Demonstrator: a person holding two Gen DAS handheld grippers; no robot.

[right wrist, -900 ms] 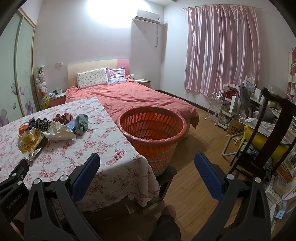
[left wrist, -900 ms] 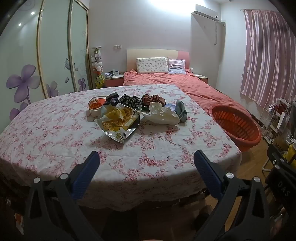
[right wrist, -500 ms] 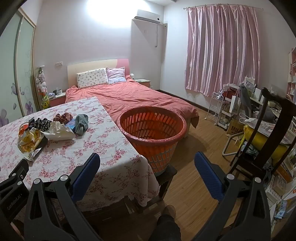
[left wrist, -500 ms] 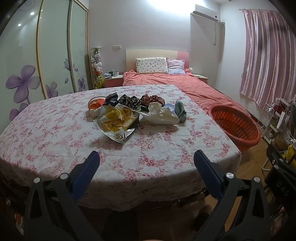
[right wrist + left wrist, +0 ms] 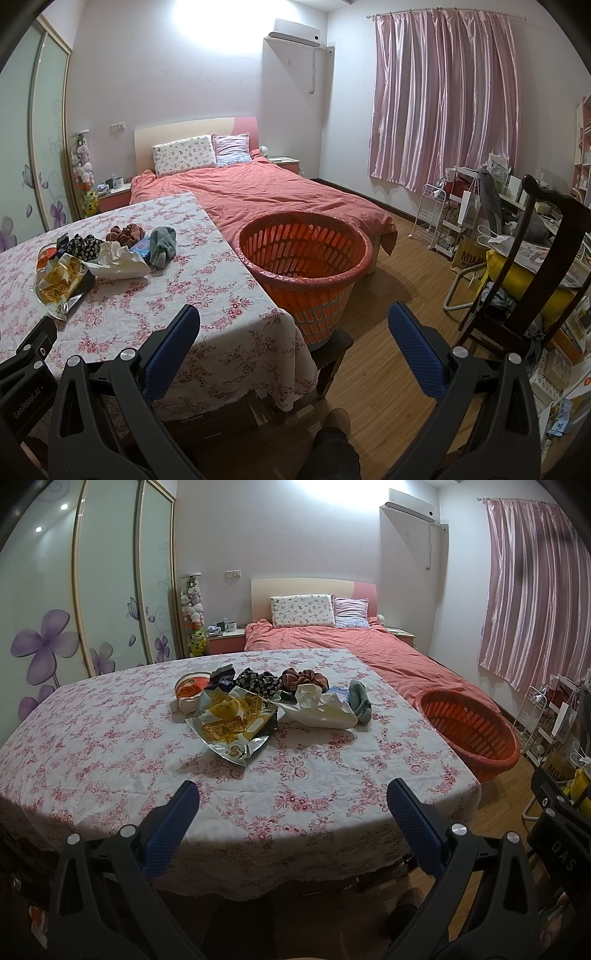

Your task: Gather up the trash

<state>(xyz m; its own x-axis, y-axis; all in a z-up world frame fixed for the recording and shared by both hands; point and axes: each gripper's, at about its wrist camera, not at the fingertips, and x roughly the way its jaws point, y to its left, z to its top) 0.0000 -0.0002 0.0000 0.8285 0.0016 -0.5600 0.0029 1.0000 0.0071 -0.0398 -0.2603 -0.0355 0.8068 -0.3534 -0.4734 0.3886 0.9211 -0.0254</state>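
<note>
Crinkled yellow snack wrapper [image 5: 232, 725] lies flattened; both hand-held grippers [image 5: 291, 805] [image 5: 293, 326] gape, holding nothing.

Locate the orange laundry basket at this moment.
The orange laundry basket stands off the table's right edge in the right wrist view, raised on a dark stool between the floral tablecloth and the foot of the bed.

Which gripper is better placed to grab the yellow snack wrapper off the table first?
Left. The left gripper faces the yellow snack wrapper straight ahead, jaws open. The right gripper points toward the orange basket, wrapper far off to its side.
</note>
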